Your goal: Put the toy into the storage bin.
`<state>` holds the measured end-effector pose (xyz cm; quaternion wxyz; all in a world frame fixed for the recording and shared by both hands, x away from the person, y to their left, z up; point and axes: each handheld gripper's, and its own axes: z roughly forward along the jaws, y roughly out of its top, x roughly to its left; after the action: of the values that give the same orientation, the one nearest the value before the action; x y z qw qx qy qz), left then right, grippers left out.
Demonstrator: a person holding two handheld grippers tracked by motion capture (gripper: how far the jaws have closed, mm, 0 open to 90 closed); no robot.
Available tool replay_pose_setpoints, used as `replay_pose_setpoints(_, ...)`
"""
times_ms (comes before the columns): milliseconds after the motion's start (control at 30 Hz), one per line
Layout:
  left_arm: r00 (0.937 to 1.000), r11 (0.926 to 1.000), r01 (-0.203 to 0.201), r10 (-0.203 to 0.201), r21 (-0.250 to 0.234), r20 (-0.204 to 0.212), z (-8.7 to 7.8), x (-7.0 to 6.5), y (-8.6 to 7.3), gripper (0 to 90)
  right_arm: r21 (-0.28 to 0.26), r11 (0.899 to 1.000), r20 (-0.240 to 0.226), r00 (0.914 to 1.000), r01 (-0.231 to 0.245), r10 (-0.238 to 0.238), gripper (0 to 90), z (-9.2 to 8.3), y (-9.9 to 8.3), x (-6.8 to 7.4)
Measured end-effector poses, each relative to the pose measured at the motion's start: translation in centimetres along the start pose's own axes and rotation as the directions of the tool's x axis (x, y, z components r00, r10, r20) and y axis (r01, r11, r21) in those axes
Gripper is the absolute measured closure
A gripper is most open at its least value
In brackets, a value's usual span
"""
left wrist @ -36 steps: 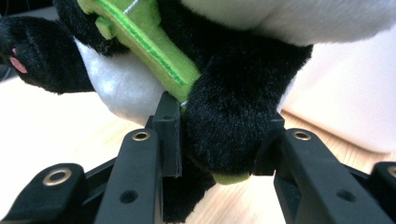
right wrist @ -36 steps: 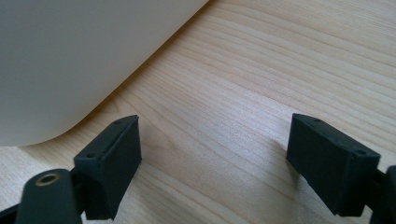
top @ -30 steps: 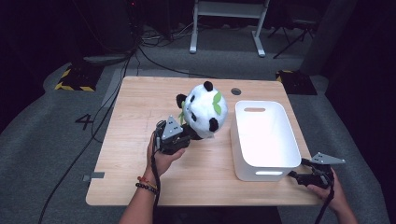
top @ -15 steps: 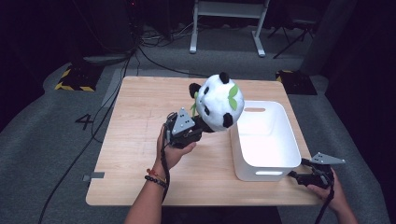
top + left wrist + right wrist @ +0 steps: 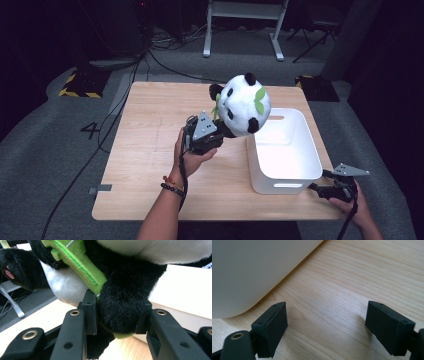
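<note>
A black-and-white panda plush [image 5: 242, 105] with green leaf trim hangs in the air over the left rim of the white bin [image 5: 300, 170]. My left gripper [image 5: 220, 131] is shut on its black paw [image 5: 122, 307], with a strip of green felt [image 5: 82, 265] beside the jaws. The bin stands on the right part of the wooden table [image 5: 150, 165]. My right gripper [image 5: 320, 189] rests open on the tabletop at the bin's near right corner, its jaws wide apart with nothing between them; the bin's white wall [image 5: 249, 272] curves past just beyond its left fingertip.
The bin's inside looks bare. Cables, a white frame's legs and a yellow-and-black marked block [image 5: 80, 85] lie on the grey floor beyond the table. A "4" mark [image 5: 91, 130] sits on the floor at the table's left.
My left gripper has lifted the panda up from the table's middle and carried it right, to the bin's left rim. The right gripper has stayed put.
</note>
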<state>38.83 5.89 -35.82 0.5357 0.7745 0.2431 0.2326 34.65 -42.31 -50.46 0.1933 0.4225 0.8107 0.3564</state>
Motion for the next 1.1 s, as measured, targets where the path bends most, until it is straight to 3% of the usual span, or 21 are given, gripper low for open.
replay_pose_setpoints(567, 0.9995, 0.9993, -0.018, 0.019, -0.034, 0.026, 1.1, -0.5, 1.8, 63.1, -0.002, 1.0, 0.002, 1.0, -0.001, 0.001, 17.8, 0.0, 0.0, 0.0)
replay_pose_setpoints(1100, 0.9955, 0.9957, -0.057, 0.062, -0.072, 0.071, 2.4, -2.4, 3.8, 62.9, 0.001, 1.0, 0.001, 1.0, -0.007, 0.007, 17.9, 0.0, 0.0, 0.1)
